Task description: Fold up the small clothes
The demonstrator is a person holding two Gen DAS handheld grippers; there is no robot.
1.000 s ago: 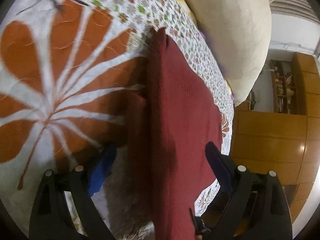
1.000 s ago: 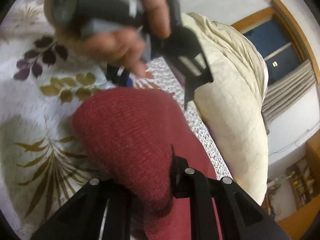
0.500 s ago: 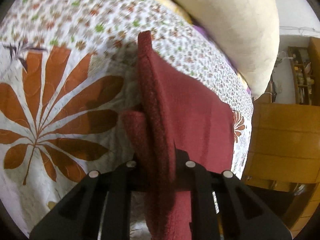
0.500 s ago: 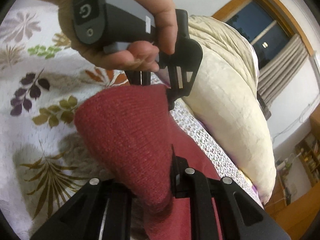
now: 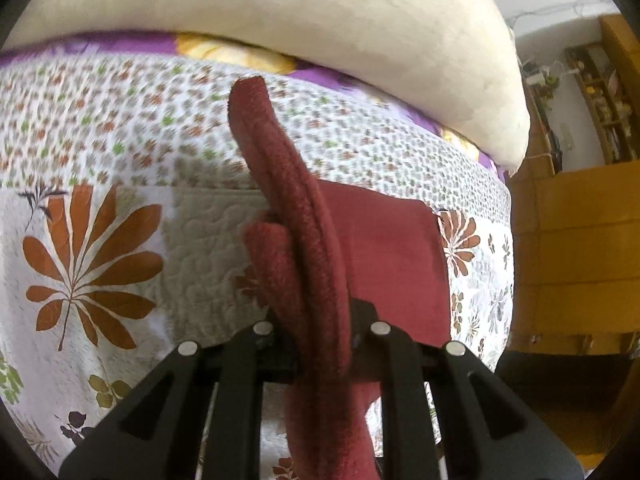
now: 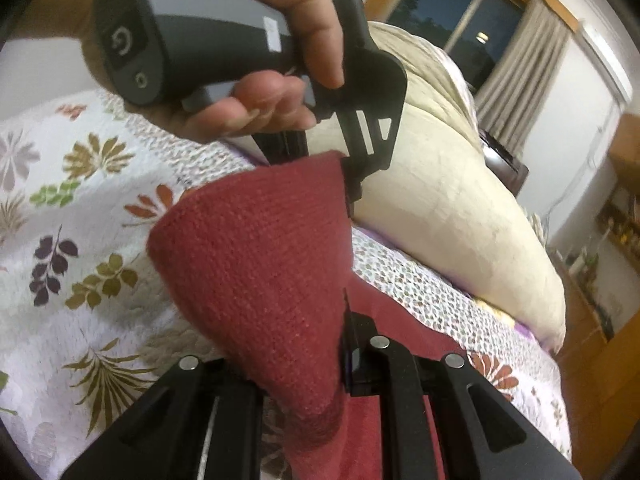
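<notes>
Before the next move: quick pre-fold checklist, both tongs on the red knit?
1. Left tongs shut on the red knit garment: ok.
2. Right tongs shut on the same garment: ok.
3. Held edge lifted off the floral quilt: ok.
4. Rest of the garment flat on the quilt: cannot tell, partly hidden.
5. Cream pillow apart from the garment: ok.
6. Hand gripping the left handle: ok.

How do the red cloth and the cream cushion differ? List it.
The red cloth is dark, thin and knitted; the cream cushion is pale, thick and smooth. The cloth is lifted, pinched by the left gripper and right gripper; the cushion lies untouched at the back. Both are over the flowered bedspread.
</notes>
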